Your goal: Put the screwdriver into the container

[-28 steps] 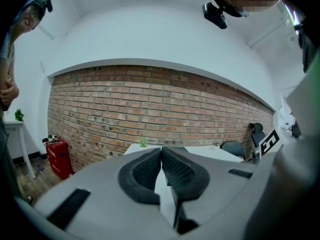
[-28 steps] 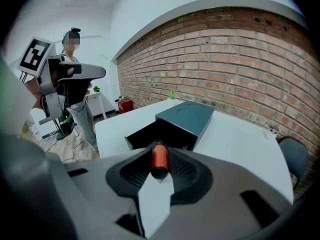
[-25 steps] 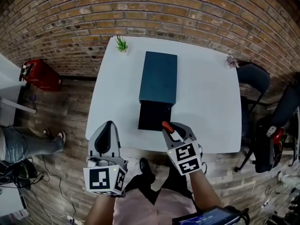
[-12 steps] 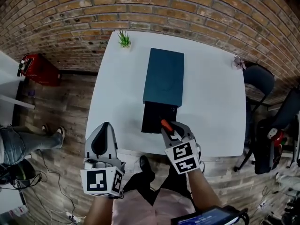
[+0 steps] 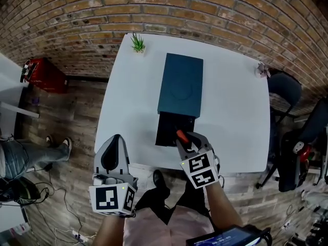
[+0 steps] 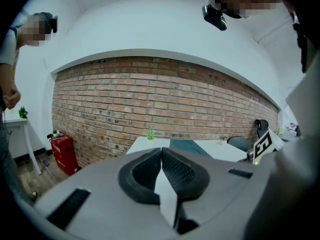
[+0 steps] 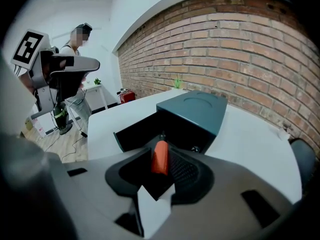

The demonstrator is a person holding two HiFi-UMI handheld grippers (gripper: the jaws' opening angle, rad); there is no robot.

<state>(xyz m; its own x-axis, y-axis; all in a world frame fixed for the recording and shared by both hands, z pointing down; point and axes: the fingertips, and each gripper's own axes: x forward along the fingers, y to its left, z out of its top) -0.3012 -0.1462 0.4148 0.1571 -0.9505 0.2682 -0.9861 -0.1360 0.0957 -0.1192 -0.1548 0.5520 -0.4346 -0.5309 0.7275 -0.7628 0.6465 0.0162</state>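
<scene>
Screwdriver [image 7: 160,157] sits between the jaws of my right gripper [image 5: 187,139], orange handle up and shaft pointing down into the open drawer [image 5: 166,129] of the container [image 5: 180,86]. A second ago the handle hung at the drawer's front right corner. Now it is further in, over the dark opening, and lower. The jaws have just been opening, yet the handle is still wedged between the pads and looks touched on both sides, so I read this as a loosening grip and not a drop. I judge the release is starting, and a little more opening should let it fall inside. My left gripper [image 5: 114,143] hangs off the table [image 5: 230,111] edge, jaws together on nothing, and has sunk slightly.
</scene>
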